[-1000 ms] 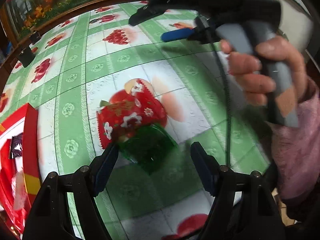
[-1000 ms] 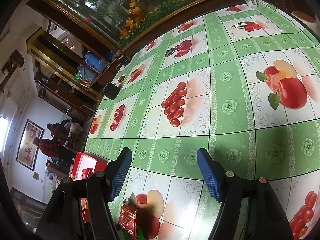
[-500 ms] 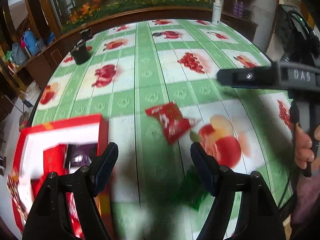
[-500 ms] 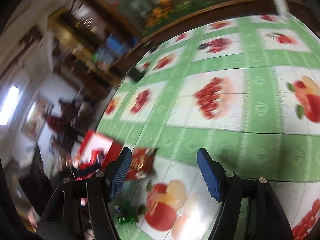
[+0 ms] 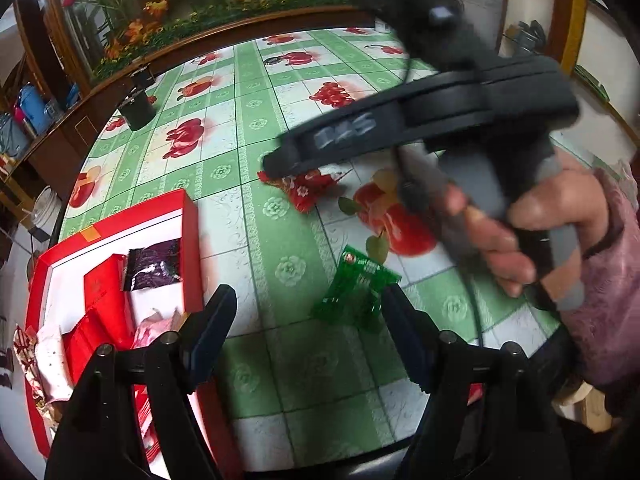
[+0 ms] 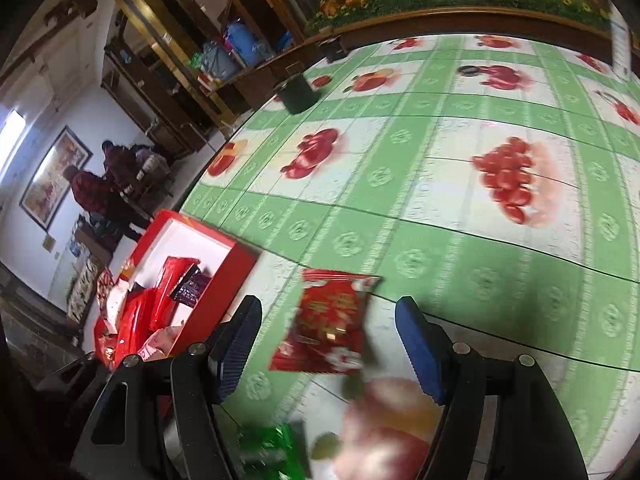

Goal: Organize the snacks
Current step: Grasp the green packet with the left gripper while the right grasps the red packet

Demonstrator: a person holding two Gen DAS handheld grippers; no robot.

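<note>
Left gripper: jaws stand wide, nothing between the pads. A green snack packet lies flat on the tablecloth just beyond the right-hand finger, not gripped.

Right gripper: jaws likewise wide, pads clear of any item. A red snack packet lies on the cloth in line with the gap between the fingers, untouched by either pad. In the left wrist view this gripper crosses above the red snack packet, carried by a hand in a pink sleeve; its fingertips are blurred there.

The green packet appears again, blurred, at the near edge of the right wrist view, nearer than the red one.

Red box stands open at the left of the table, near edge, holding several red packets and one dark purple packet. Both loose packets lie to the right of the box, apart from it.

A black cup stands at the far left of the table
</note>
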